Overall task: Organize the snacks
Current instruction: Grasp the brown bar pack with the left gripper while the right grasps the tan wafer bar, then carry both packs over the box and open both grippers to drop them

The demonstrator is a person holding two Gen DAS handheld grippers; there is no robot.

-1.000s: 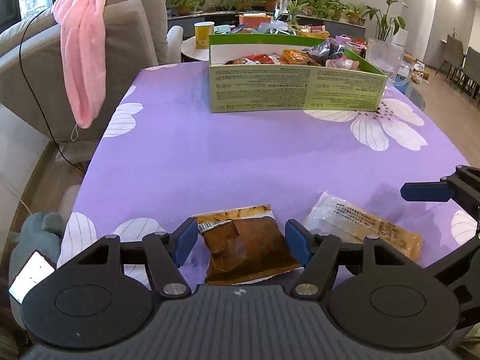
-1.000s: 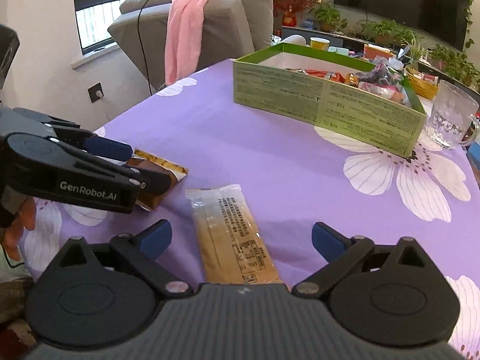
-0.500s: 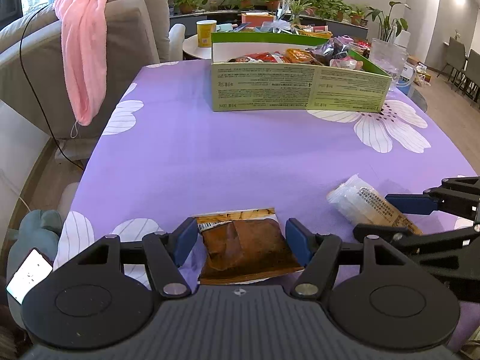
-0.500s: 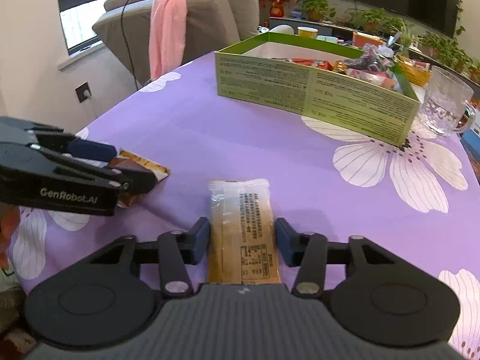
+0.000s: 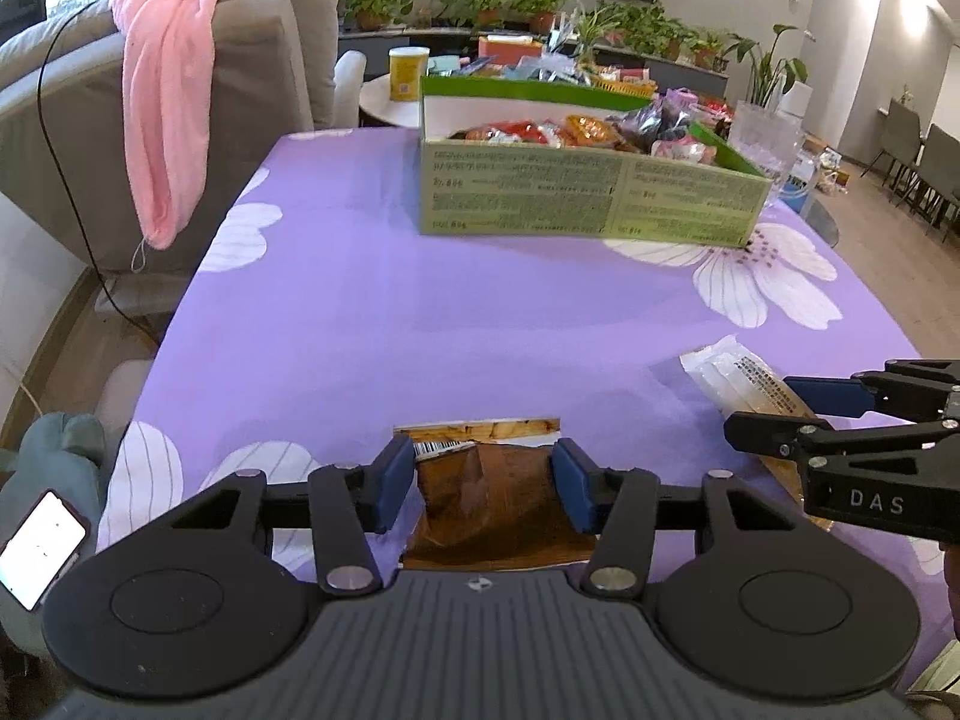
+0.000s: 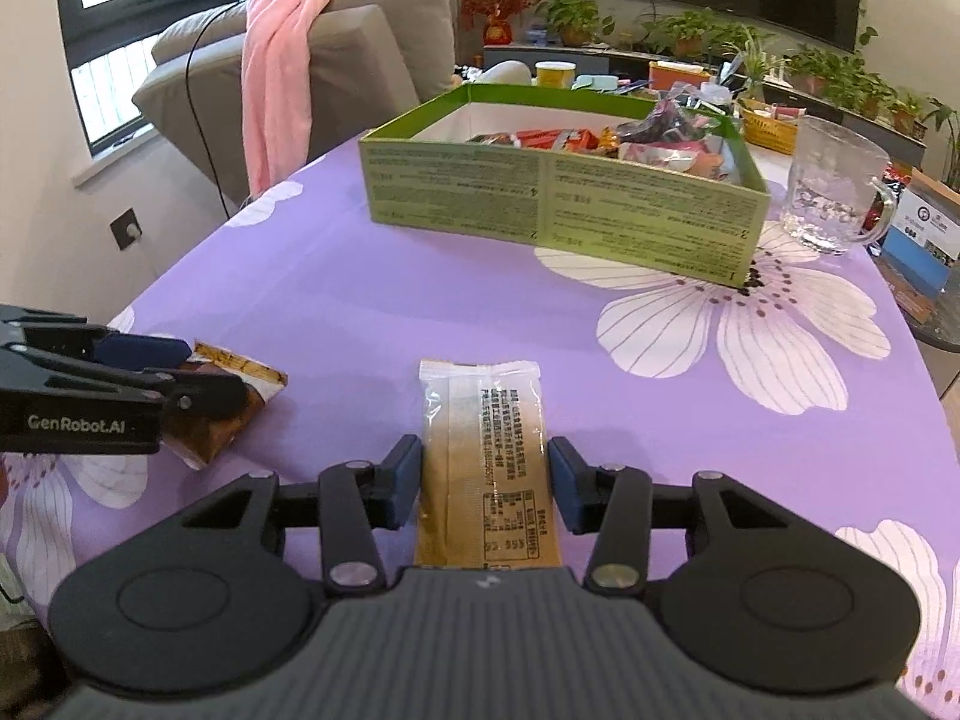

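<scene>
My left gripper (image 5: 483,486) is shut on a brown snack packet (image 5: 498,498), pads pressed to both its sides; the packet also shows in the right wrist view (image 6: 225,405). My right gripper (image 6: 483,489) is shut on a long tan wafer packet (image 6: 486,468), which also shows in the left wrist view (image 5: 744,387). Both packets sit near the front of the purple flowered tablecloth (image 5: 420,312). A green box (image 5: 588,192) holding several snacks stands at the far side; it also shows in the right wrist view (image 6: 558,204).
A glass mug (image 6: 831,198) stands right of the box. A grey sofa with a pink towel (image 5: 168,120) is left of the table. A phone (image 5: 39,540) lies low at the left. A side table with a yellow cup (image 5: 408,72) is behind.
My left gripper has closed from open onto the brown packet. My right gripper closed onto the wafer packet and holds it, and both packets look slightly raised.
</scene>
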